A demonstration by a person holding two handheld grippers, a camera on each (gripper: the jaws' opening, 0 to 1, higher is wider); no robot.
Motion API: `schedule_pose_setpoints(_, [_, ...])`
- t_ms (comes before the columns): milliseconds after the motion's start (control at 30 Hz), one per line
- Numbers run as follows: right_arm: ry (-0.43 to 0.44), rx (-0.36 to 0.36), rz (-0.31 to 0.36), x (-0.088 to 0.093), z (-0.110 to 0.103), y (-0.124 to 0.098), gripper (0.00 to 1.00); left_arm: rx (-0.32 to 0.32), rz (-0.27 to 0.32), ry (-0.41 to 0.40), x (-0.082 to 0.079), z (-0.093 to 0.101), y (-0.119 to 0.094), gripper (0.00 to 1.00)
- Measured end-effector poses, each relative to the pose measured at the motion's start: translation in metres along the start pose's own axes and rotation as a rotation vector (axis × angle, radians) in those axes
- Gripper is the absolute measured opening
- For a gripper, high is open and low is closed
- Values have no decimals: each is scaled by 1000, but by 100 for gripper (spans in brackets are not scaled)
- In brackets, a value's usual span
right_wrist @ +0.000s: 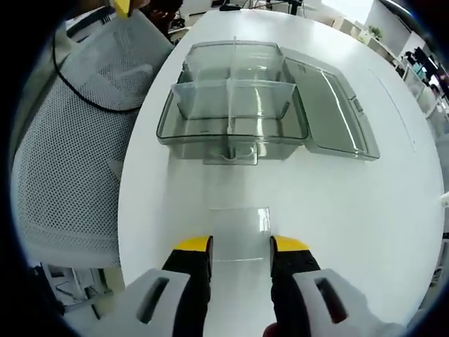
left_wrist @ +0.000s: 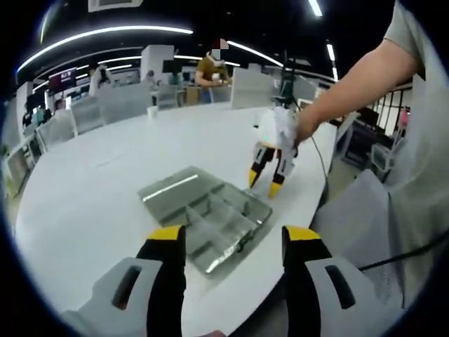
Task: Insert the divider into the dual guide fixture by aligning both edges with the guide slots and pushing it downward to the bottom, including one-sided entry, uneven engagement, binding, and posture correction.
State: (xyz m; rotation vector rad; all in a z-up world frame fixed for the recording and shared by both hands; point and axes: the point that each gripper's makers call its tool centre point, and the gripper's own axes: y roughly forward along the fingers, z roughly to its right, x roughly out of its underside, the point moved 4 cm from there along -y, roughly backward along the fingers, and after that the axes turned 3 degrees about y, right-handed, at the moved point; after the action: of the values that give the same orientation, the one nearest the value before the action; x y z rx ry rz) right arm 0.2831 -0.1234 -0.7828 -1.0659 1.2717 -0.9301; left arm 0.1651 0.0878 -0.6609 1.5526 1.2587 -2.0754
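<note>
Still at the pick-up step, by judgement: clear flat rectangular plastic divider [right_wrist: 240, 233] lying on the glossy white round table [right_wrist: 337, 210], just ahead of the right gripper [right_wrist: 240, 246], whose yellow-tipped black jaws stand apart and hold nothing, one tip at each side of the sheet's near edge. Well beyond it, the transparent smoky plastic compartment box [right_wrist: 231, 112] with thin upright inner walls and a hinged lid [right_wrist: 330, 112] folded flat to its side; guide slots too small to make out. Left gripper [left_wrist: 235, 242] hanging near the box [left_wrist: 210, 217], jaws wide and empty. Next move probably needs lowering, closing on the thin edge of the sheet, and lifting without sliding, since sheet and table both look smooth and slippery. Grey mesh chair back [right_wrist: 70, 161] beside the table edge.
</note>
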Motion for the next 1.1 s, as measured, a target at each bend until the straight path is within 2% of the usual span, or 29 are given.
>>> schedule_pose_setpoints(233, [10,6,-1,1,-1,0,30,2,2,4,-1,1,0,54])
schedule_pose_setpoints(333, [25,-6,6,-1,-3,1,36,2,0,2,0,1,1,54])
schedule_pose_setpoints(367, [-5,2,-3,0,-3,1,35,3,0,4,0,1,1,54])
schedule_pose_setpoints(633, [-5,-5,9,-1,0,1,32,5,0,1,1,3,1,54])
schedule_pose_setpoints(933, [-70,-15,1,-4,0,1,29,-4,2,-5,4,2,-2,54])
schedule_pose_setpoints(1100, [-71,-21,-13,-4,1,2,29,-7,3,-10,4,2,-3,54])
